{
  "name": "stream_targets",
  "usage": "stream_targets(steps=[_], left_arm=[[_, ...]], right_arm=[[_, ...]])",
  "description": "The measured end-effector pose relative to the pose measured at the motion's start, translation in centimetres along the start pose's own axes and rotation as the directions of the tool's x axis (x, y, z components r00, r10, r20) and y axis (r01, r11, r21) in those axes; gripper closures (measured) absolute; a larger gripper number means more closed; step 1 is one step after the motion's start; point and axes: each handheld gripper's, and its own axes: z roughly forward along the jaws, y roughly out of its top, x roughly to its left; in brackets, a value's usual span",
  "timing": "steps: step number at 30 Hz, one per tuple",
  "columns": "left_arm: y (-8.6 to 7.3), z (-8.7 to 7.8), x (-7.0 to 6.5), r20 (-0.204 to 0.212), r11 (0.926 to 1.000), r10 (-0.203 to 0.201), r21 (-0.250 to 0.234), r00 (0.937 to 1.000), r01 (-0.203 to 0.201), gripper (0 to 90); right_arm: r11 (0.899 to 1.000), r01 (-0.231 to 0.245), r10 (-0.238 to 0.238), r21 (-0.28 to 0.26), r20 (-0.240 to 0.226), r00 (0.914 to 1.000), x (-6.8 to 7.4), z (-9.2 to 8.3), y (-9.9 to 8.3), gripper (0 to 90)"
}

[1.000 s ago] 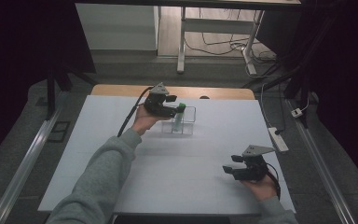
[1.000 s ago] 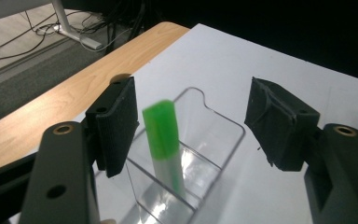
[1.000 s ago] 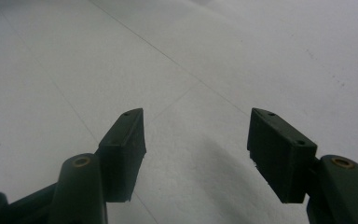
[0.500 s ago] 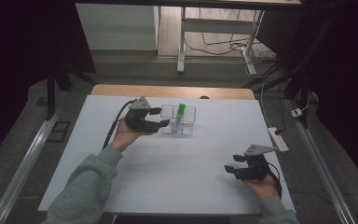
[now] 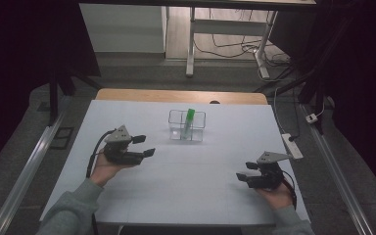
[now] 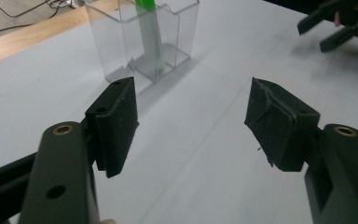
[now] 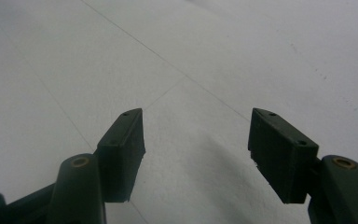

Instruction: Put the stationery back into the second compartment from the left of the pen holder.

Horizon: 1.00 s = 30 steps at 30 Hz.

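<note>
Two tools, left tool [image 5: 149,145] and right tool [image 5: 241,176], agape; one green tube [image 5: 189,120].

The left gripper [image 5: 147,146] is hanging low over the table with its jaws standing wide apart and nothing between them. The right gripper [image 5: 243,176] is sitting low on the other side, jaws also wide and empty, pointing toward the left one.

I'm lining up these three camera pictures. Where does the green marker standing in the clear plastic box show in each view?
High view: the green marker stands upper centre, inside the clear plastic box.
Left gripper view: the marker shows top centre-left, beyond the black jaws.
Right gripper view: not in this picture.
Shared landmark: the white table.
</note>
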Motion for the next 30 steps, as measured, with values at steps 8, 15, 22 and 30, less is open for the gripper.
stream_targets(steps=[8,15,22,30], left_arm=[[-2.7,-2.2,-0.8,-0.006,0.9991,-0.037,0.022,0.9993,0.037,33.4],[-4.9,-3.5,-1.1,-0.045,0.9972,-0.055,0.049,0.9975,0.057,33.1],[-6.7,-4.5,-1.4,-0.060,0.9955,-0.060,0.070,0.9964,0.064,33.0],[-7.0,-4.3,-1.2,-0.062,0.9945,-0.063,0.081,0.9961,0.068,32.9]], right_arm=[[1.000,0.011,-0.011,-0.003,-0.002,0.9999,0.1,0.0,0.1,35.6],[1.000,0.010,-0.010,-0.008,-0.005,0.9999,0.1,-0.1,0.0,35.4],[1.000,0.013,-0.013,-0.006,-0.003,0.9999,0.0,-0.2,0.0,35.4],[1.000,0.020,-0.020,-0.012,-0.002,0.9998,0.2,-0.2,0.1,35.4]])
